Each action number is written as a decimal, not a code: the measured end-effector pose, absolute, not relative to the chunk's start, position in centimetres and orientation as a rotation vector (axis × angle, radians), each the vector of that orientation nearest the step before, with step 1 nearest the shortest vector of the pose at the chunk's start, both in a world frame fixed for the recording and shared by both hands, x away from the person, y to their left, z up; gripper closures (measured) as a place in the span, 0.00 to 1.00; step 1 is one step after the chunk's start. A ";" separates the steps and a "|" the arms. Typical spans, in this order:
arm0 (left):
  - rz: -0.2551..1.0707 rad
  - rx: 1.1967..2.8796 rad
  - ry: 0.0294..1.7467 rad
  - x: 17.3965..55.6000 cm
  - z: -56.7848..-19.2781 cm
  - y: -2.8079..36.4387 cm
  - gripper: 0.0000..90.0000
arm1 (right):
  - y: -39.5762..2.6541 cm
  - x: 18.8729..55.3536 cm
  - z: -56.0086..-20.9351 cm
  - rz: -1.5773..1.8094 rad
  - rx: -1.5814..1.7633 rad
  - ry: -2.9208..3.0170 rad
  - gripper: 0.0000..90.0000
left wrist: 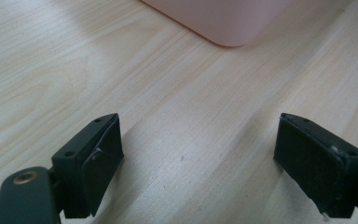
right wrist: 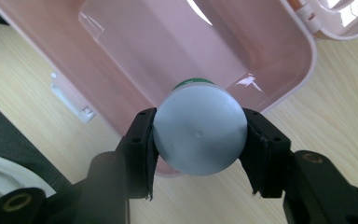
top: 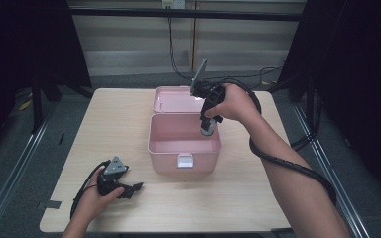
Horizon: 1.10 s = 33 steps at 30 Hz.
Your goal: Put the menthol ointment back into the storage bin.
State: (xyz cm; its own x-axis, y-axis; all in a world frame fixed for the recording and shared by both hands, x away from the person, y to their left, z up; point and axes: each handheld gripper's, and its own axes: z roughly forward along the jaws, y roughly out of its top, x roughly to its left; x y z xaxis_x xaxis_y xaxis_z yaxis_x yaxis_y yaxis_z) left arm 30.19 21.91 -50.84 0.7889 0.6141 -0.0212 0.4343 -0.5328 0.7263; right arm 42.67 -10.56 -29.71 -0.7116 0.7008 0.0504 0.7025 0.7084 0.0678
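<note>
Grey-capped container, perhaps a small jar, hangs clamped in the right gripper above the open pink box; lowering it upright, clear of the right wall, seems wise, while the left gripper rests wide apart on the table

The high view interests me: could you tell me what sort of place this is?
Probably a recording lab: one wooden table between dark curtains, cables down the back wall, and handheld camera grippers working at a pink box.
</note>
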 end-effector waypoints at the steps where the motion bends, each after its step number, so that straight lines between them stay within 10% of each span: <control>1: 0.305 2.218 0.773 30.2 -50.8 21.9 0.16 | -10.5 42.8 -29.9 -0.134 -1.187 -2.882 0.56; 33: 0.300 2.219 0.770 30.2 -50.8 21.9 0.16 | -9.6 46.4 -34.3 -0.152 -1.665 -2.603 0.56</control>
State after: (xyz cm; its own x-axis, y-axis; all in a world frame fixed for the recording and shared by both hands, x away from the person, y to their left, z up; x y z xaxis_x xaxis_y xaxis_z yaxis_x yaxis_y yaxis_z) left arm 30.20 21.92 -50.84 0.7912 0.6111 -0.0231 0.4338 -0.5342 0.7255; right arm 46.44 -9.64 -34.26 -0.4199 0.9027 0.0936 0.9075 0.4162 0.0570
